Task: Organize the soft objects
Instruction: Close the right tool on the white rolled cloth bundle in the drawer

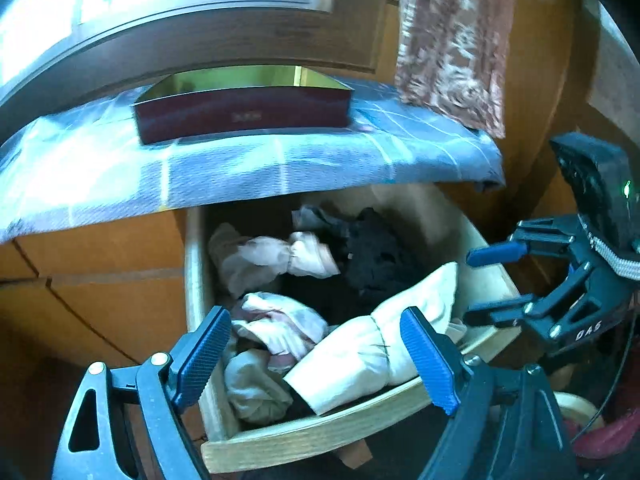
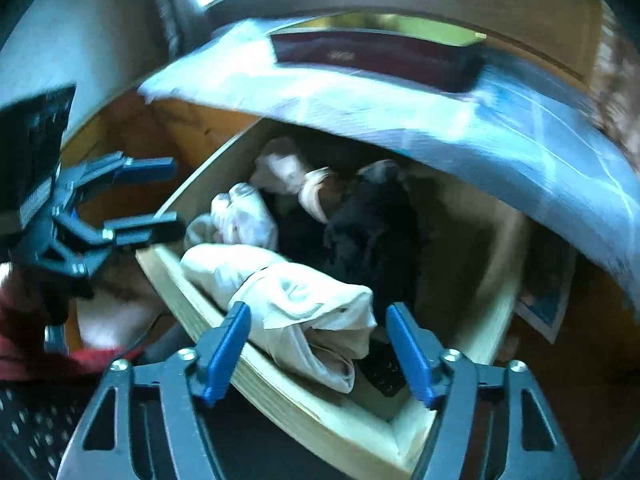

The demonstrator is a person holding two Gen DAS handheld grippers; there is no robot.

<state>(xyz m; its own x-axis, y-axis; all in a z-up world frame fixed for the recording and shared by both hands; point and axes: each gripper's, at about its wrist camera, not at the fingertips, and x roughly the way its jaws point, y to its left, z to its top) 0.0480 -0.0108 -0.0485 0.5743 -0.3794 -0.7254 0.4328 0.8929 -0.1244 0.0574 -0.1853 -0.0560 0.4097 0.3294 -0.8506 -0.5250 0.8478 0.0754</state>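
Observation:
An open wooden drawer (image 1: 304,436) (image 2: 192,284) holds several bundled soft items. A cream rolled cloth (image 1: 360,356) (image 2: 296,300) lies along its front edge. Behind it are a pink knotted bundle (image 1: 280,260) (image 2: 244,216), a striped pink-white bundle (image 1: 280,320) and a black garment (image 1: 376,260) (image 2: 368,232). My left gripper (image 1: 316,360) (image 2: 154,198) hovers open above the drawer's front left, apart from the cloth. My right gripper (image 2: 318,352) (image 1: 494,282) hovers open over the front right, with nothing between its fingers.
A blue checked cloth (image 1: 240,168) (image 2: 400,112) overhangs the cabinet top above the drawer, and a dark red open box (image 1: 244,114) (image 2: 376,58) stands on it. A patterned curtain (image 1: 452,40) hangs at the right. Wooden cabinet fronts (image 1: 100,280) flank the drawer.

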